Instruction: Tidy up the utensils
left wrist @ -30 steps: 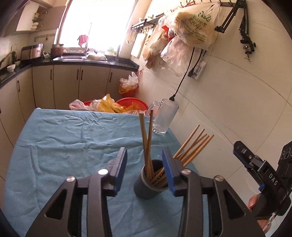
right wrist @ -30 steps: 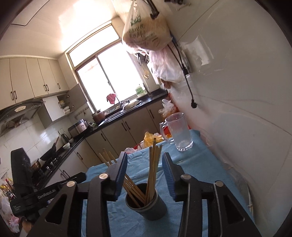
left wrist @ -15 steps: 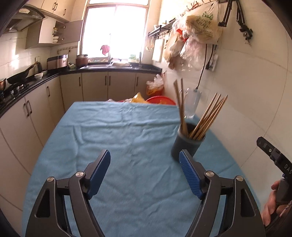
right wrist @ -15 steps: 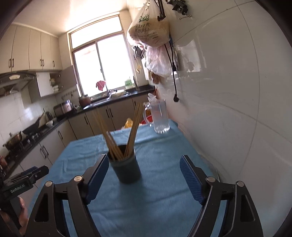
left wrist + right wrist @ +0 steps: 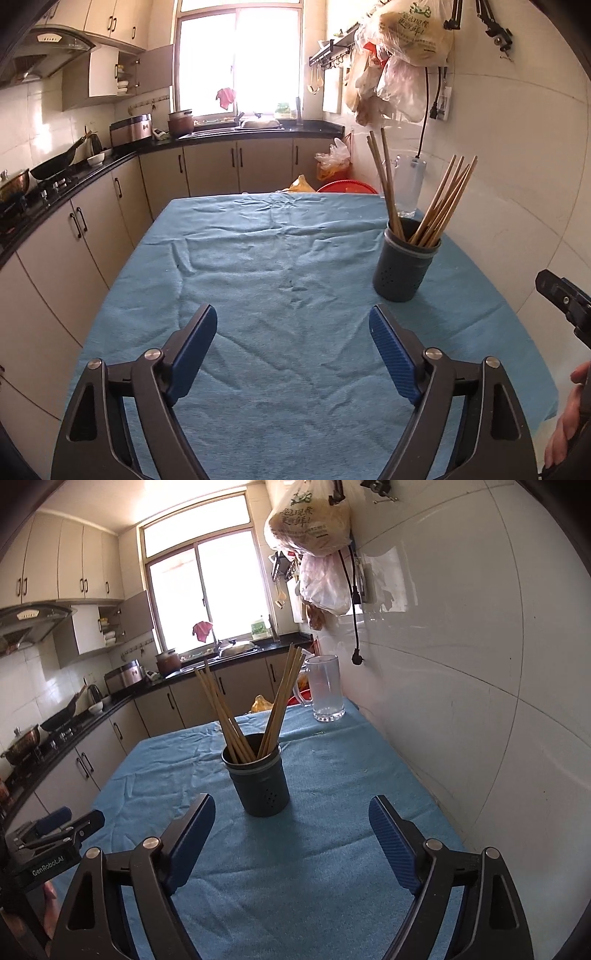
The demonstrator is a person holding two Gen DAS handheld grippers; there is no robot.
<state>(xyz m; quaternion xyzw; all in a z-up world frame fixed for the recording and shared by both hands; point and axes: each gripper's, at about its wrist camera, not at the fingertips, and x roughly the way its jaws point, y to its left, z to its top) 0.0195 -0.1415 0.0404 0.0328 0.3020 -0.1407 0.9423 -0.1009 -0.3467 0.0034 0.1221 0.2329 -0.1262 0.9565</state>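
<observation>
A: Both units have backed off since a second ago; they bracketed the holder then, now it stands clear of each. Left hand-held gripper (image 5: 291, 347): spread wide, nothing held, over bare cloth. Right hand-held gripper (image 5: 291, 829): likewise spread, nothing held.

B: Location of the task item?

A: Chopsticks (image 5: 255, 709) stand fanned in two bunches in the dark perforated holder (image 5: 260, 782), upright on the blue-clothed worktop (image 5: 258, 280), toward the tiled wall (image 5: 461, 701). Glass mug (image 5: 327, 686) sits beyond it, apart.

B: Handling?

A: Judgement: sticks light, stiff, smooth, prone to slip; pinch the upper shafts across a bunch. Holder looks light, could tip if sticks drag.

B: Room?

A: Open cloth left of the holder. Wall near on the right; worktop's near edge close below both units. Mug is fragile, so avoid swinging that way.
</observation>
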